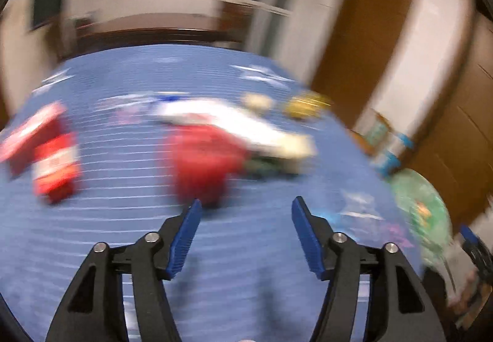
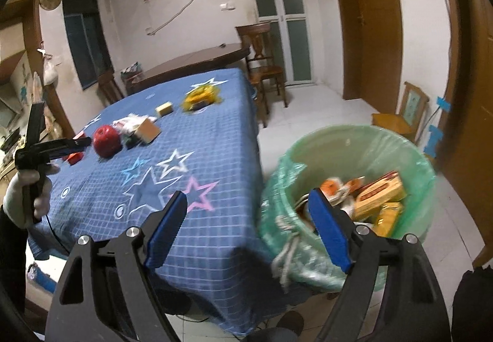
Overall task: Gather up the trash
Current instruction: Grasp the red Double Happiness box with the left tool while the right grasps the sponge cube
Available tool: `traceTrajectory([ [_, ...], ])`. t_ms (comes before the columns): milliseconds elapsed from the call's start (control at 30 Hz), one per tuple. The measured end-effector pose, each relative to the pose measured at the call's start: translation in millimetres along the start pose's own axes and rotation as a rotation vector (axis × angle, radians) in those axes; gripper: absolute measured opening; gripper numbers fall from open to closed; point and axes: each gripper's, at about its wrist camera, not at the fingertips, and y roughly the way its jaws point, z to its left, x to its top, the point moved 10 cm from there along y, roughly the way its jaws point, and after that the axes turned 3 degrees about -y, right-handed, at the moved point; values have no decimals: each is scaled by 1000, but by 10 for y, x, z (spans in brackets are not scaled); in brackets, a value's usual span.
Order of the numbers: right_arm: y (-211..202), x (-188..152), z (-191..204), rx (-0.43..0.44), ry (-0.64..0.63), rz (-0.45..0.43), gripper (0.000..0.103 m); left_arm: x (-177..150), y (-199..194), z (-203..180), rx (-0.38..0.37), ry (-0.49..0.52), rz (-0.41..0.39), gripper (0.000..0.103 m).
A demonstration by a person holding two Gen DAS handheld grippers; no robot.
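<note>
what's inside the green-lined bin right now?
The bin holds an orange-brown carton, a yellow packet and an orange wrapper. Anything beneath them is covered.

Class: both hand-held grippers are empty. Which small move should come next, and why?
Probably ease the left hand-held gripper forward onto the red round item. Its jaws are open and empty, that item lies just ahead on the blue cloth, and the lined bin already holds boxes.

Green-lined bin (image 2: 348,188) beside table corner, upright, holding yellow and orange boxes (image 2: 380,194). On blue starred cloth (image 2: 191,188): red round item (image 2: 106,140), possibly apple; tan box (image 2: 147,130); pale block (image 2: 164,109); yellow wrapper (image 2: 200,97).
</note>
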Motion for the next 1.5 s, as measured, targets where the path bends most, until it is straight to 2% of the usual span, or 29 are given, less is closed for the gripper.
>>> traceTrajectory([
  [33, 34, -15, 49, 11, -3, 8, 78, 47, -63, 422, 67, -69, -6, 66],
  [133, 128, -63, 176, 35, -14, 28, 79, 174, -144, 1249, 202, -189, -21, 70],
  [233, 236, -84, 309, 57, -28, 51, 79, 272, -134, 1806, 258, -283, -2, 72],
  [367, 350, -119, 526, 85, -43, 73, 80, 422, -10, 2207, 335, -295, 31, 77],
  [467, 427, -113, 671, 106, -57, 82, 80, 493, 161, 2296, 398, -260, 64, 79],
  [500, 455, -115, 723, 112, -65, 88, 80, 500, 223, 2299, 422, -250, 77, 82],
  [567, 498, -120, 821, 121, -77, 95, 80, 556, 279, 2327, 434, -242, 65, 86],
  [700, 584, -57, 1021, 145, -122, 112, 80, 601, 329, 2311, 439, -217, 64, 86],
  [833, 705, 79, 1311, 186, -200, 118, 80, 525, 288, 2189, 402, -201, 57, 86],
  [1067, 1295, 391, 1899, 285, -357, 170, 80, 490, 469, 2272, 372, -219, 90, 90],
  [1133, 1483, 518, 1991, 291, -403, 185, 80, 492, 485, 2257, 352, -208, 86, 85],
  [1200, 1734, 656, 2094, 318, -463, 214, 80, 514, 493, 2240, 319, -199, 82, 72],
  [1367, 2327, 754, 2218, 297, -688, 285, 79, 488, 478, 2178, 262, -150, 80, 70],
  [1433, 2483, 769, 2225, 286, -735, 303, 79, 484, 482, 2158, 245, -139, 79, 70],
  [1500, 2621, 788, 2265, 313, -745, 323, 79, 483, 485, 2137, 239, -129, 77, 70],
])
